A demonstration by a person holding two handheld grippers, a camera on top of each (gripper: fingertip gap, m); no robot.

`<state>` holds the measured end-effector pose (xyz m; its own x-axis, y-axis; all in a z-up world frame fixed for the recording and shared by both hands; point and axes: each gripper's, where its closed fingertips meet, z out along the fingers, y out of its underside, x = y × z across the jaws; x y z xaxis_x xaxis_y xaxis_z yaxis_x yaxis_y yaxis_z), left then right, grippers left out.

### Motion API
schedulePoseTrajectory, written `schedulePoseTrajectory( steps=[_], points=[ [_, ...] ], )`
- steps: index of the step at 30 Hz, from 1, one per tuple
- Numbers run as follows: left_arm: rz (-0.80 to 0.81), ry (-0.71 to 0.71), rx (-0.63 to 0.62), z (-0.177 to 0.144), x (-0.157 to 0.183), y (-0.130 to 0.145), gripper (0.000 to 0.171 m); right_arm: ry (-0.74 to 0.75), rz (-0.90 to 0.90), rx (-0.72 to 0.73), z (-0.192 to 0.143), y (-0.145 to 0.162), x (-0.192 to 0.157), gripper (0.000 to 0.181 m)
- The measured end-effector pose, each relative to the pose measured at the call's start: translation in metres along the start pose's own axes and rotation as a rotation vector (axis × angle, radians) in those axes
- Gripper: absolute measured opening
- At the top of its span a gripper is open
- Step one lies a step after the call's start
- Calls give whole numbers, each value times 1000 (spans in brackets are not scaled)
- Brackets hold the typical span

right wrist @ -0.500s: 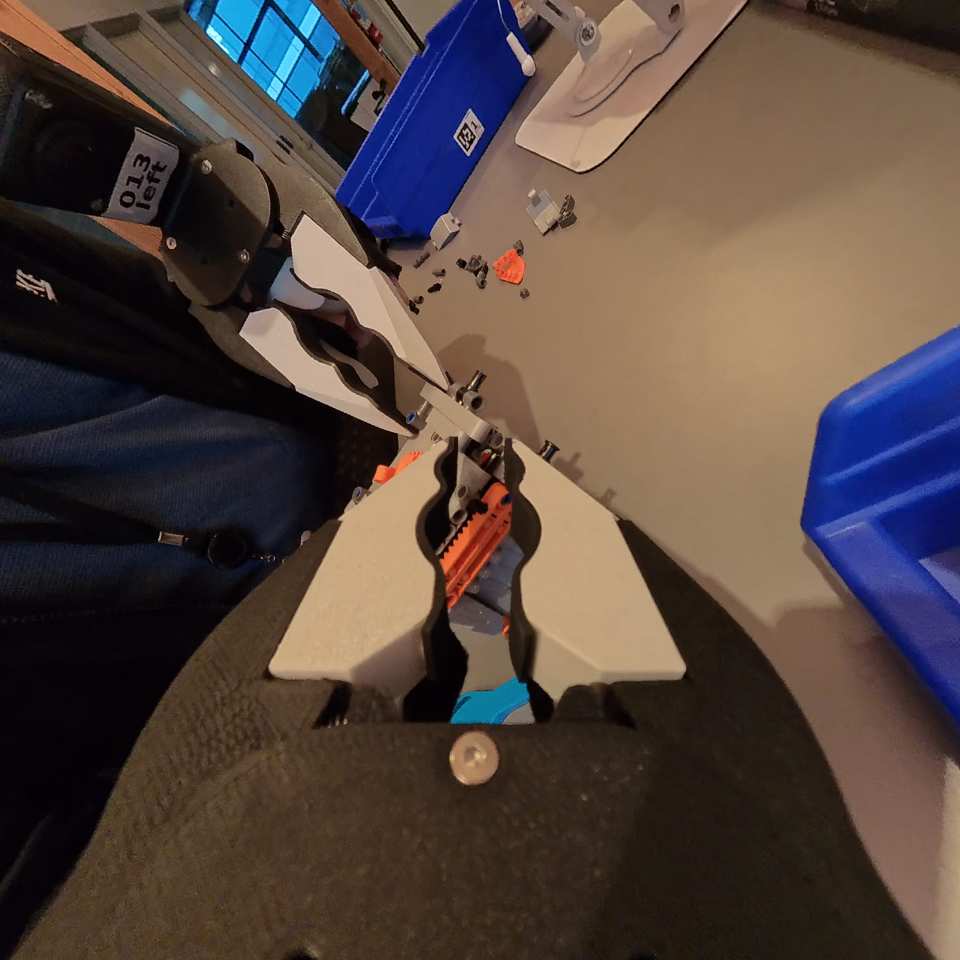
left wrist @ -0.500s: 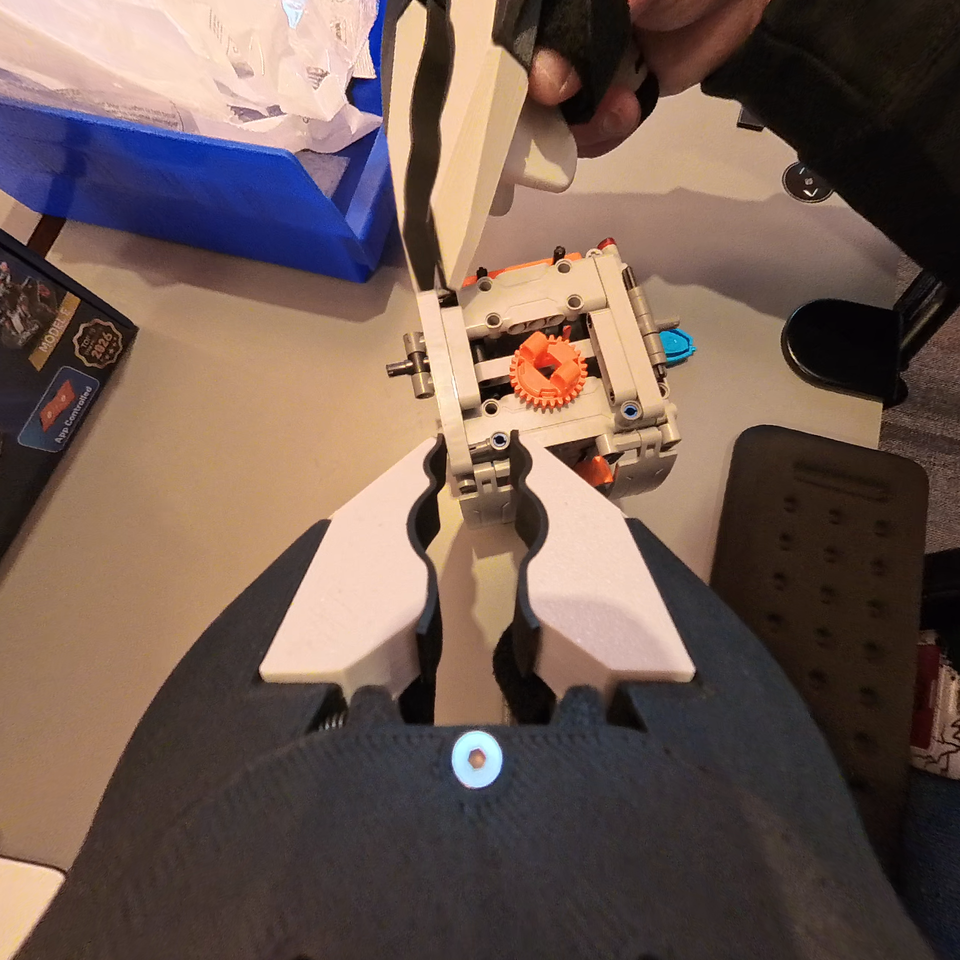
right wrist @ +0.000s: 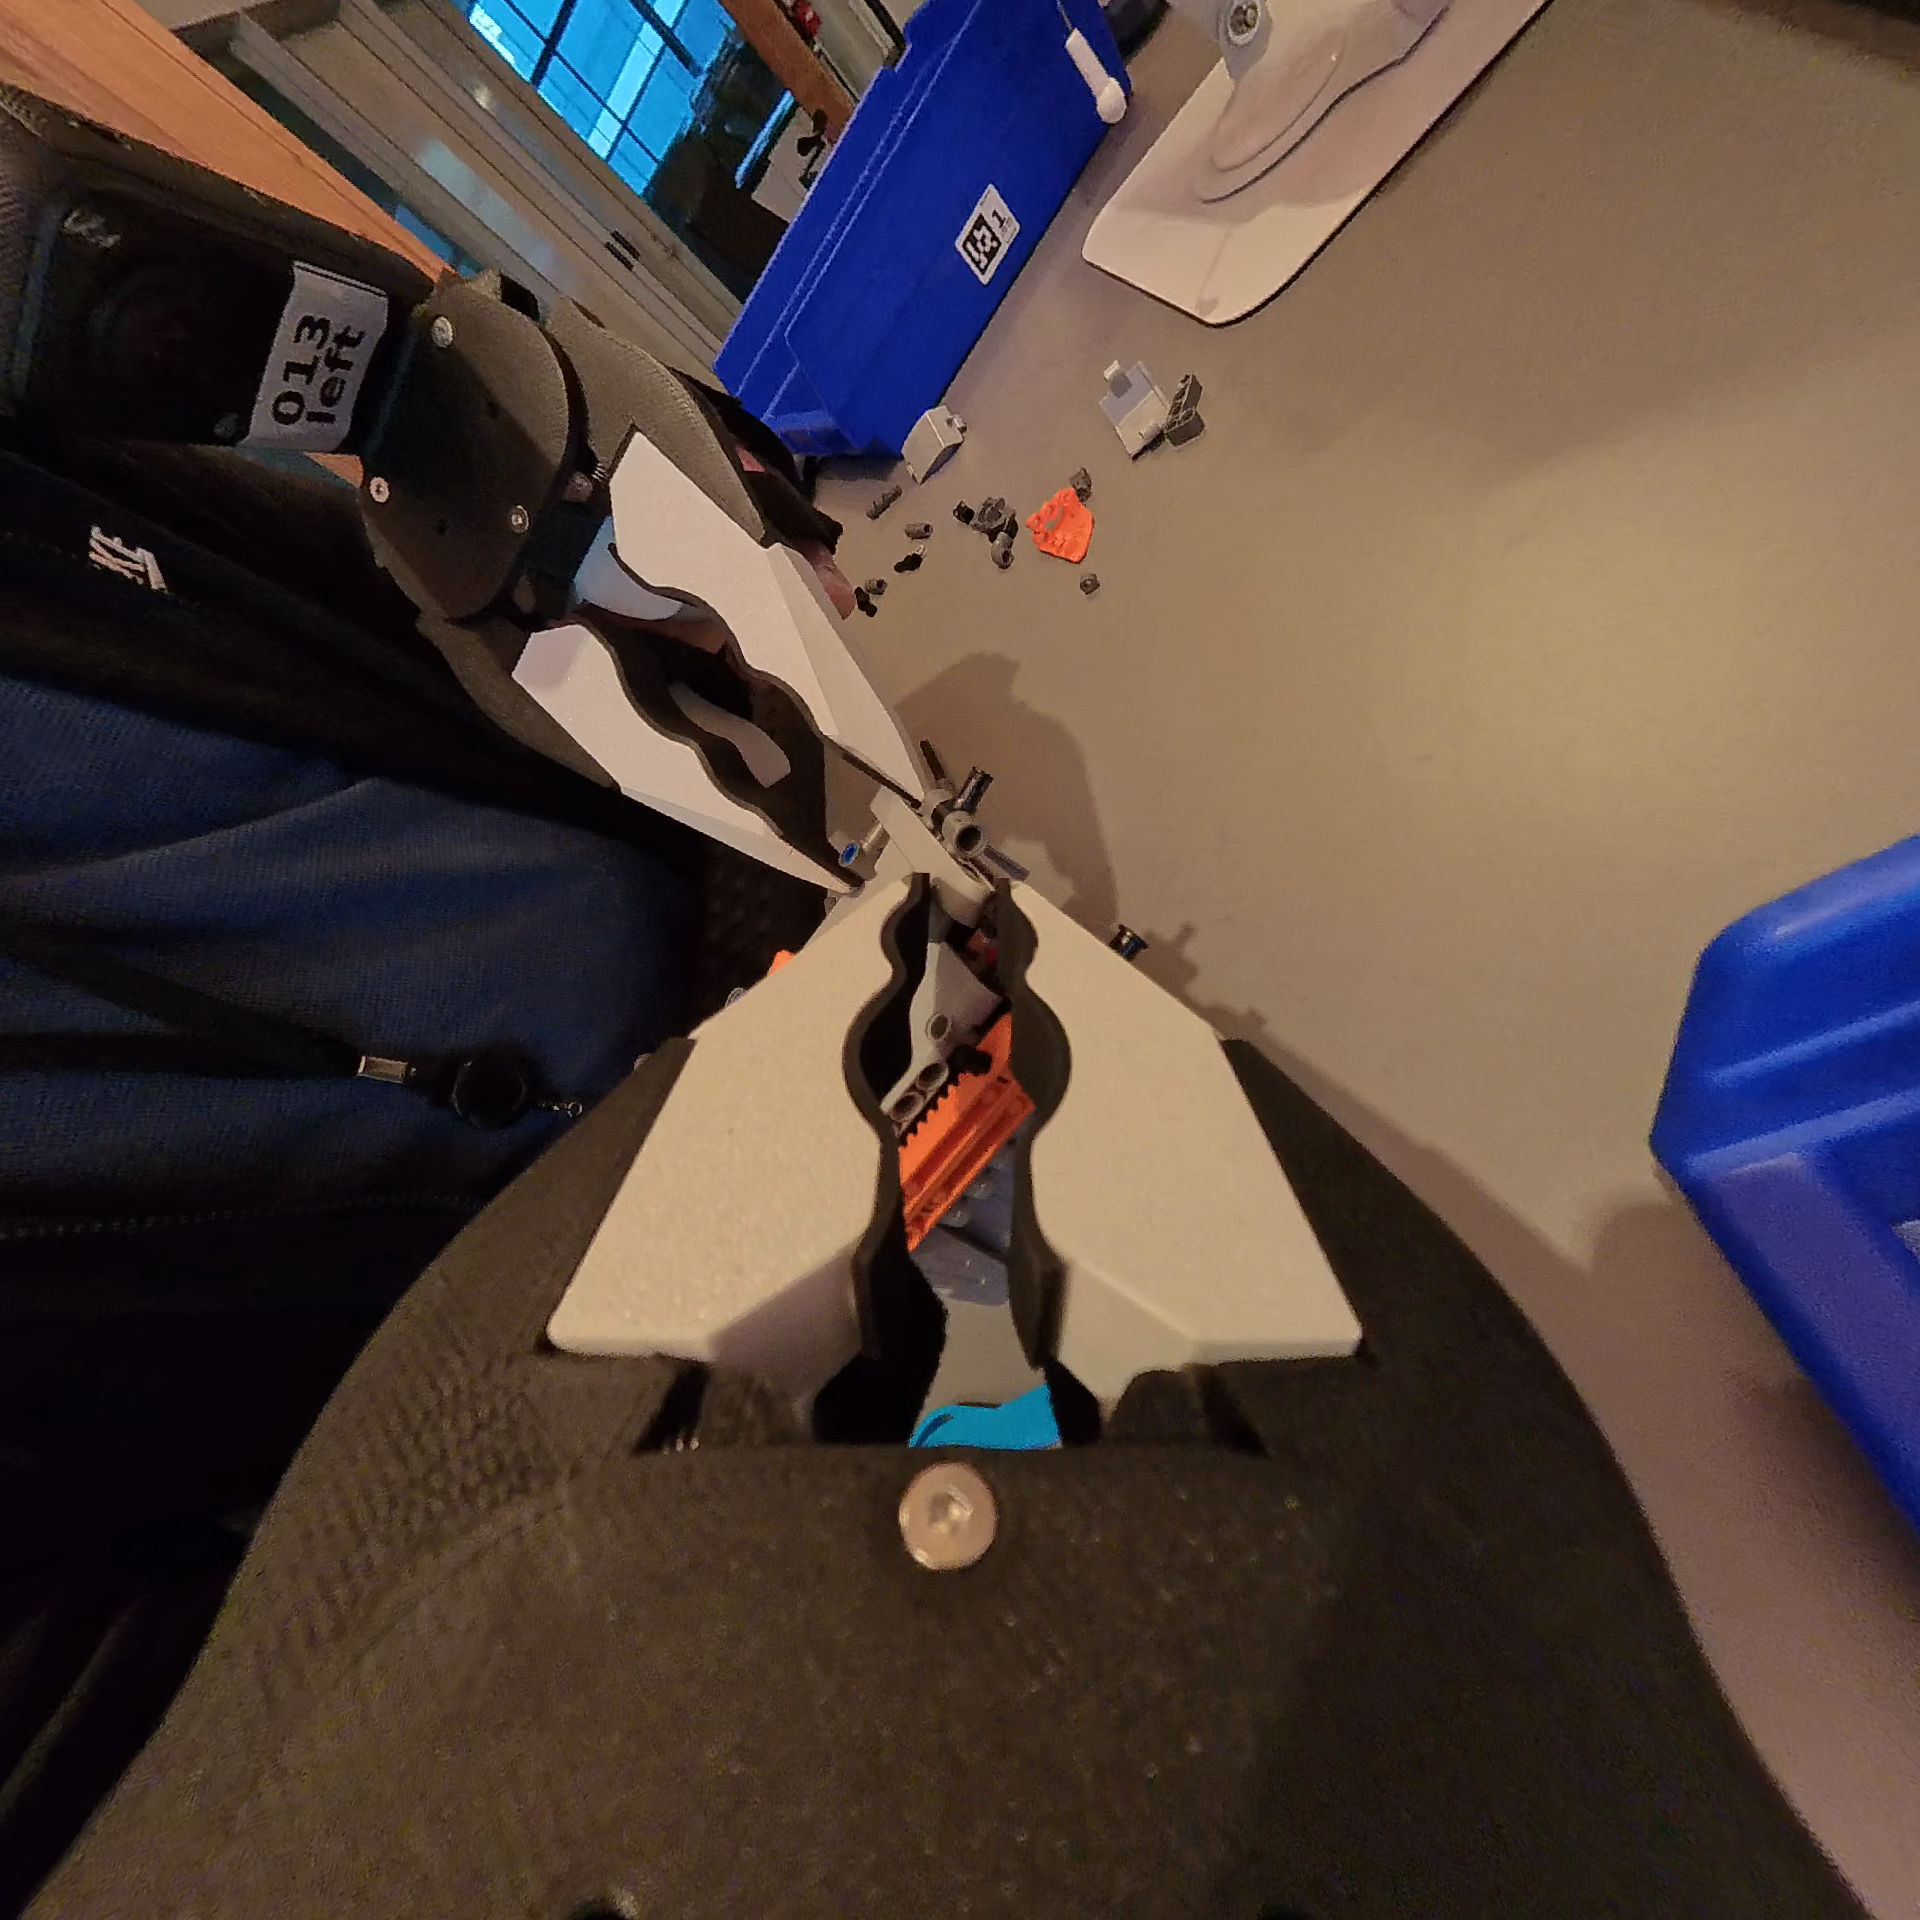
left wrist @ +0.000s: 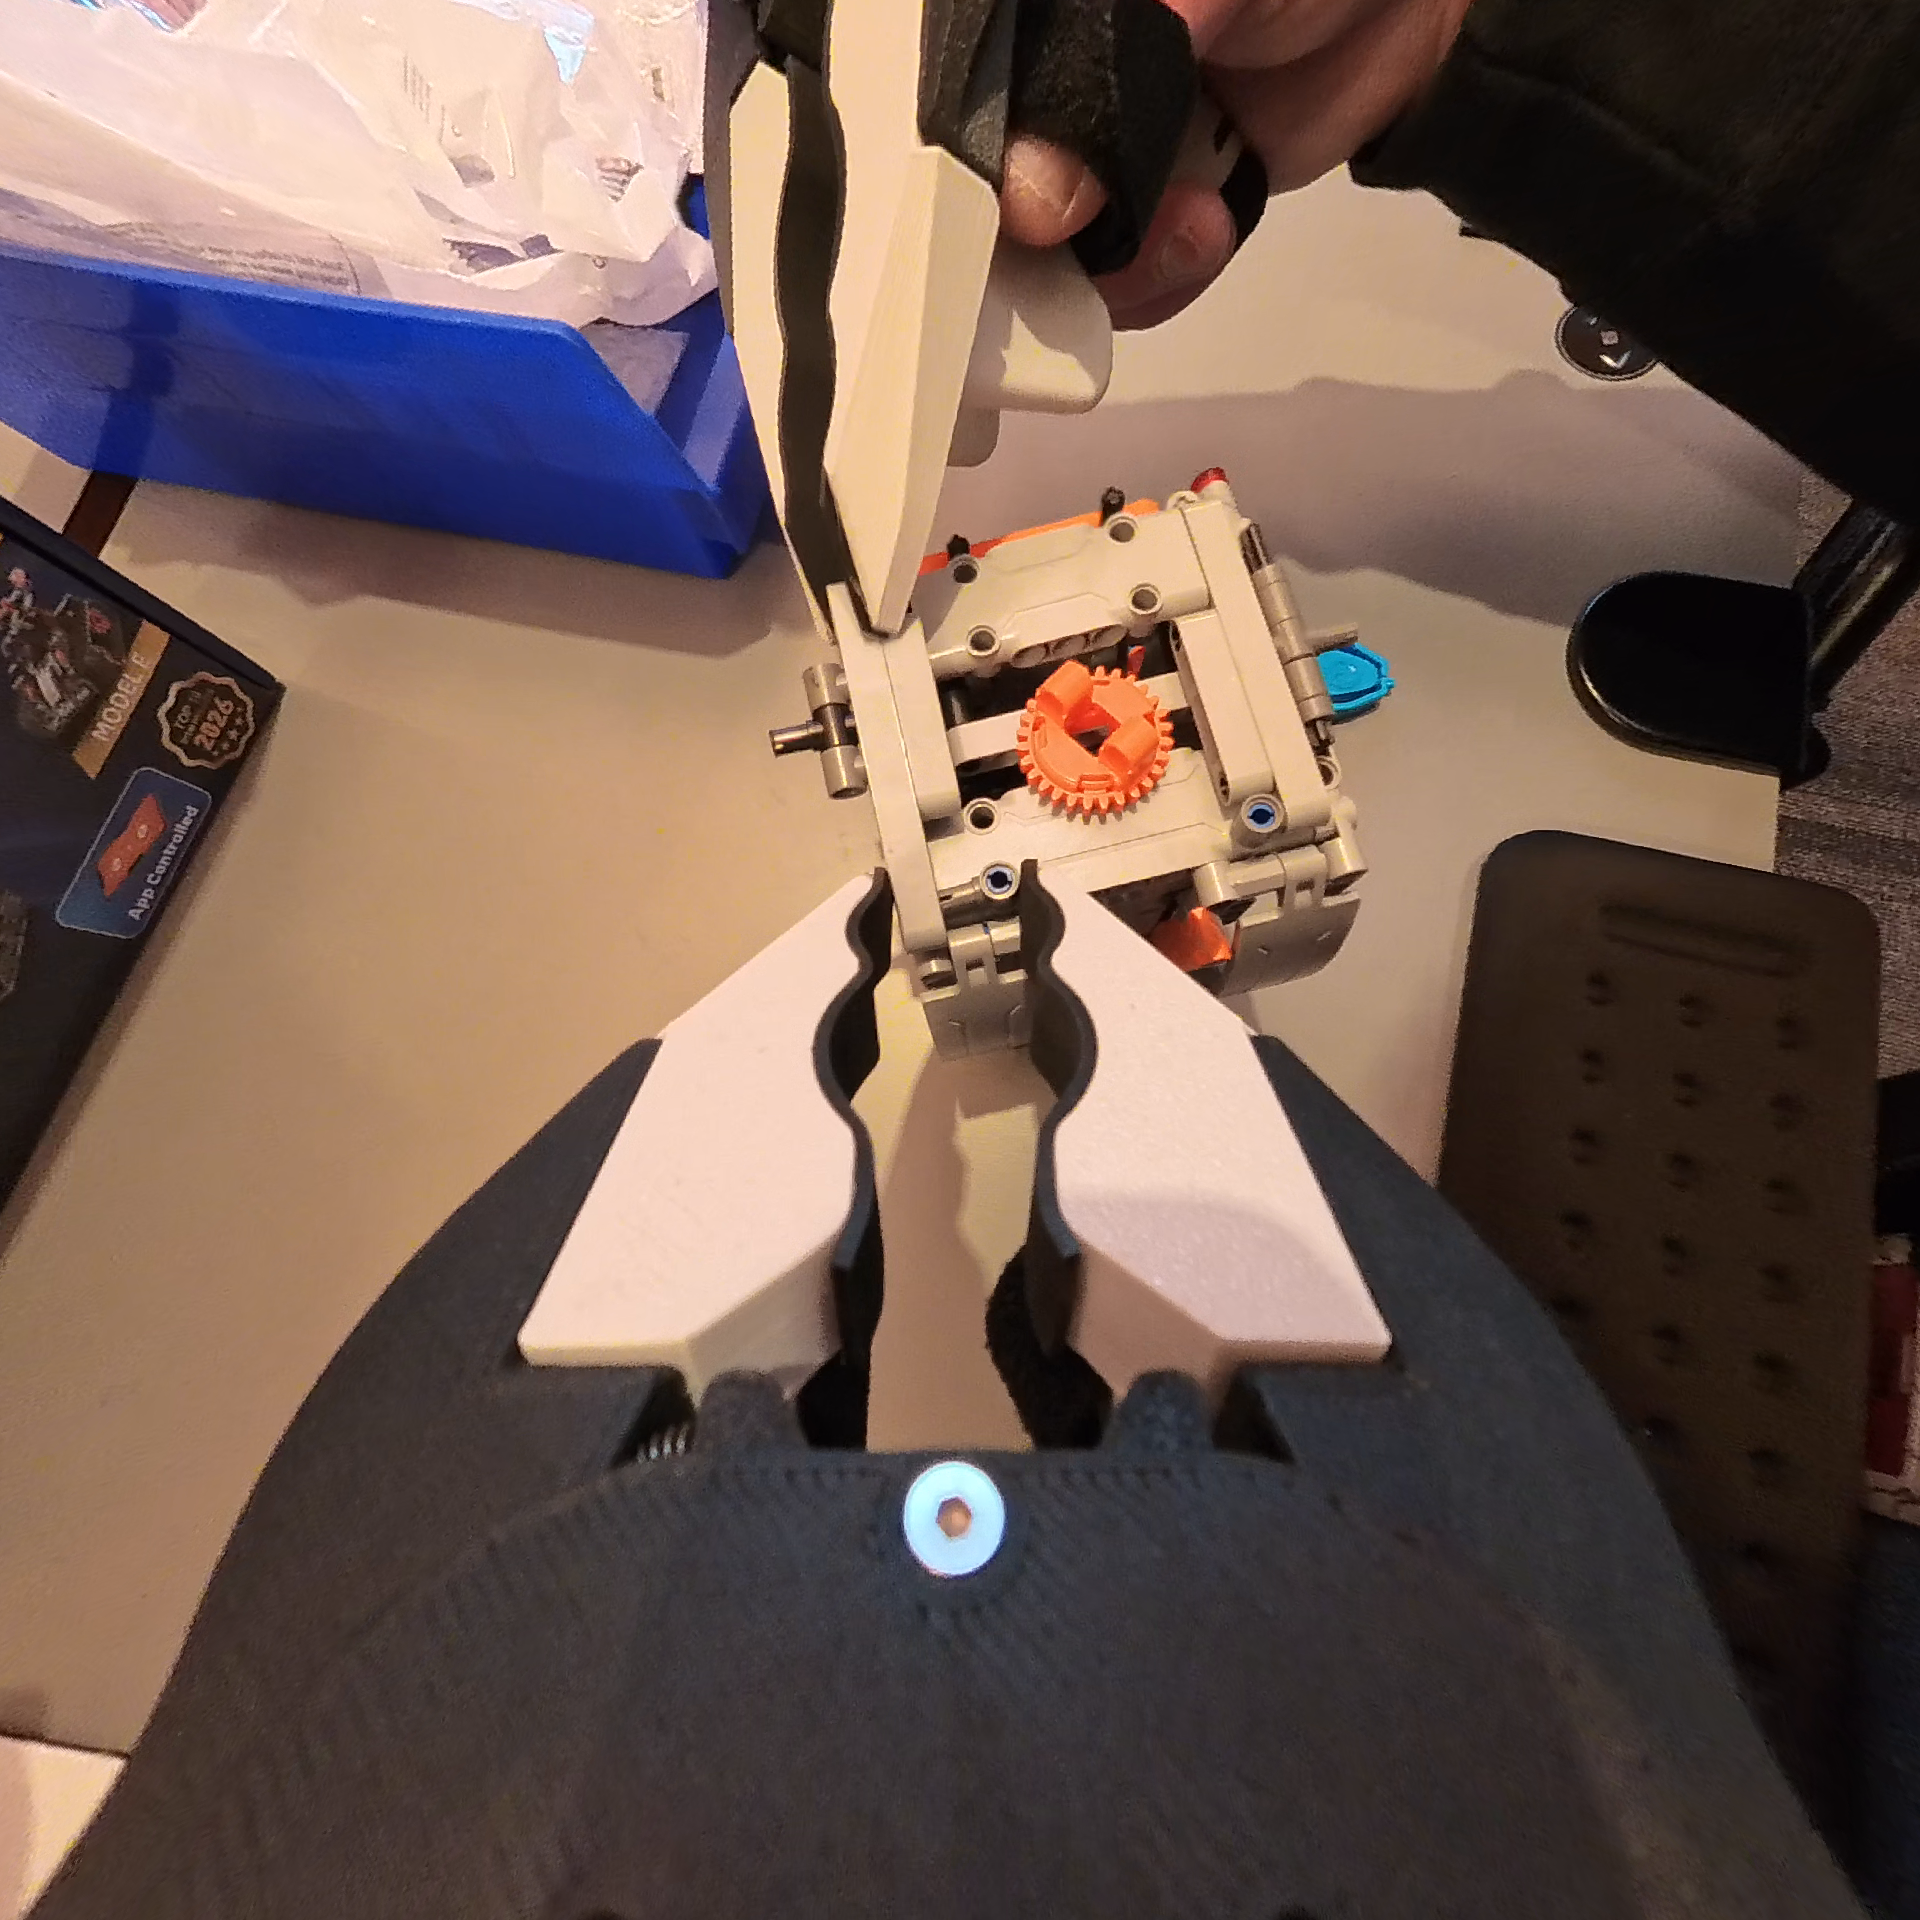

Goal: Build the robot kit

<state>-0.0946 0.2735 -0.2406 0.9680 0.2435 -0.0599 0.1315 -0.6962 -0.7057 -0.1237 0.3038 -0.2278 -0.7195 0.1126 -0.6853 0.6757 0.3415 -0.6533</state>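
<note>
Left gripper [left wrist: 956, 883]: clamped on the near lower corner of a grey brick-built assembly [left wrist: 1101, 769], w/ white fingers either side of a grey beam.
Right gripper [left wrist: 857, 613]: comes in from above, tips pinched on the far-left frame beam [left wrist: 883, 717]; in its own view, tips [right wrist: 956, 894] closed on that same beam.
Assembly: boxy grey frame w/ orange gear [left wrist: 1096, 748] in the middle, blue piece [left wrist: 1351, 681] at its right – resting on or just over the beige table [left wrist: 468, 831], cannot tell which.
Handling: prob. light, stiff, smooth plastic; pressed joints may pop apart – grip frame beams, not gear or protruding pins.
Around: blue bin [left wrist: 395, 416] w/ plastic bags, dark box [left wrist: 94, 790], loose small parts [right wrist: 1039, 520].
</note>
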Motion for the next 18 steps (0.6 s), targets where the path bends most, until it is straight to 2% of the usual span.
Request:
schedulePoseTrajectory(
  steps=[18],
  points=[
    [17, 17, 2, 1, -2, 0, 21, -39, -9, -45, 1, 4, -5, 7]
  ],
)
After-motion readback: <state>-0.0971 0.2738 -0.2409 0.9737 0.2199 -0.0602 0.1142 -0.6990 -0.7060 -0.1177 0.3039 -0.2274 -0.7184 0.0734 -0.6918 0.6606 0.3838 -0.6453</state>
